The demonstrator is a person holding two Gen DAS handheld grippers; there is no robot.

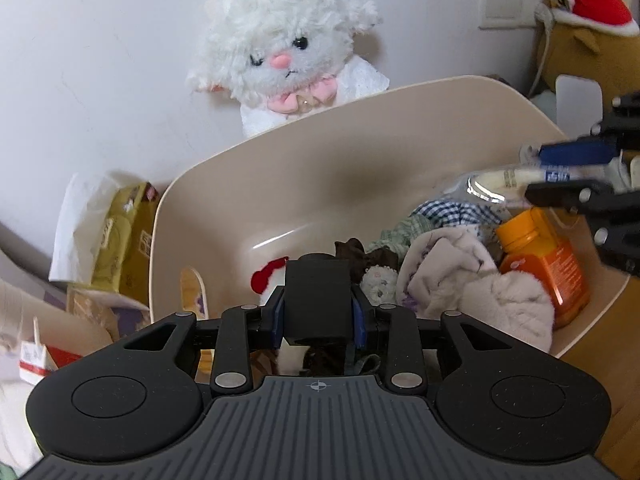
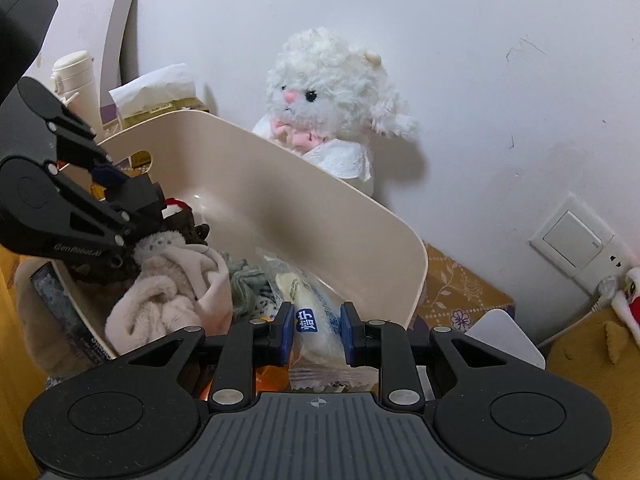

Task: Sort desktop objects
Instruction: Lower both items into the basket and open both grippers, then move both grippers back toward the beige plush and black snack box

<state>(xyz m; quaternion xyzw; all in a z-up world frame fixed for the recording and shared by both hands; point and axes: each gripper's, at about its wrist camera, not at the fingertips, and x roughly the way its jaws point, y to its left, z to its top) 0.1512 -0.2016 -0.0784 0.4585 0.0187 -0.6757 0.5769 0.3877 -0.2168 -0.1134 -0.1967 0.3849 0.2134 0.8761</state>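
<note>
A beige plastic bin [image 1: 304, 168] holds socks, a pink fleece cloth [image 1: 480, 288], an orange bottle [image 1: 544, 256] and a small red-capped toy [image 1: 266, 276]. My left gripper [image 1: 318, 312] is shut on a black box-shaped object [image 1: 316, 300] just above the bin's near left side. It also shows in the right wrist view [image 2: 132, 196]. My right gripper [image 2: 316, 332] is shut on a clear-wrapped bread packet [image 2: 316, 332] over the bin's right side [image 2: 320, 216]. In the left wrist view the right gripper [image 1: 568, 172] holds the packet [image 1: 504, 180] above the orange bottle.
A white plush lamb [image 1: 288, 52] sits against the wall behind the bin. A tissue pack [image 1: 108, 232] lies left of the bin, with a cream flask [image 2: 76, 84] behind it. A wall switch [image 2: 576, 240], a red-hatted plush [image 1: 584, 4] and a white box [image 2: 508, 340] are at the right.
</note>
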